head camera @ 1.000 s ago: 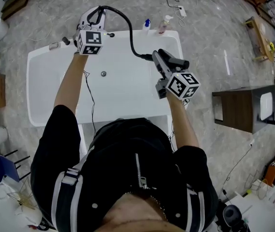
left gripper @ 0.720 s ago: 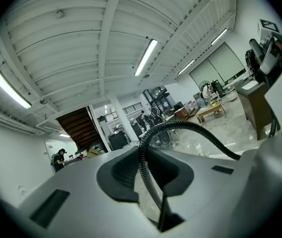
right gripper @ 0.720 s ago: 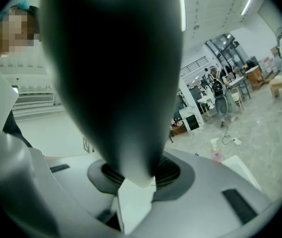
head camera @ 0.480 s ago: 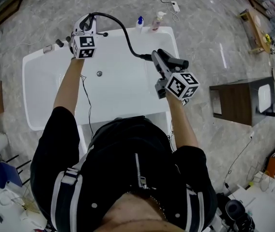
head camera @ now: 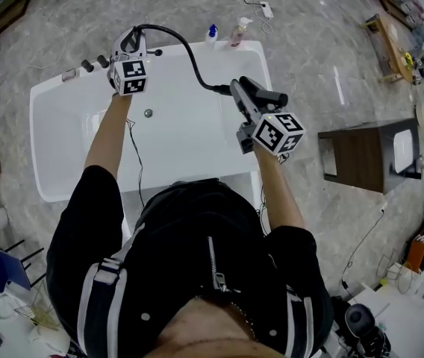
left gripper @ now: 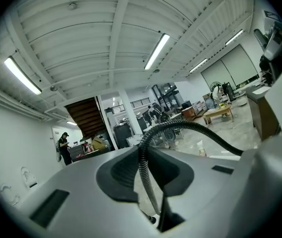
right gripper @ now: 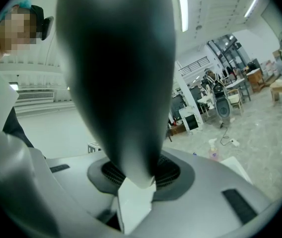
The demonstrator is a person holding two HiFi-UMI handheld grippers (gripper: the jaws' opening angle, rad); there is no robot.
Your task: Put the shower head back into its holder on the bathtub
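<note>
The person leans over the white bathtub [head camera: 48, 133] with a gripper in each hand. The right gripper [head camera: 246, 100] is clamped on the black shower head [head camera: 268, 95] and holds it over the tub's right side. In the right gripper view the head's dark body fills the space between the jaws. The left gripper [head camera: 129, 43] is closed on the black hose [head camera: 189, 57] at the tub's far rim, near the knobs [head camera: 86, 65]. The left gripper view shows the ribbed hose pinched between the jaws. From there the hose arcs across to the shower head. Two bottles [head camera: 212, 31] stand by the tub's far right corner. The drain [head camera: 148, 112] shows in the tub floor. The holder cannot be made out.
</note>
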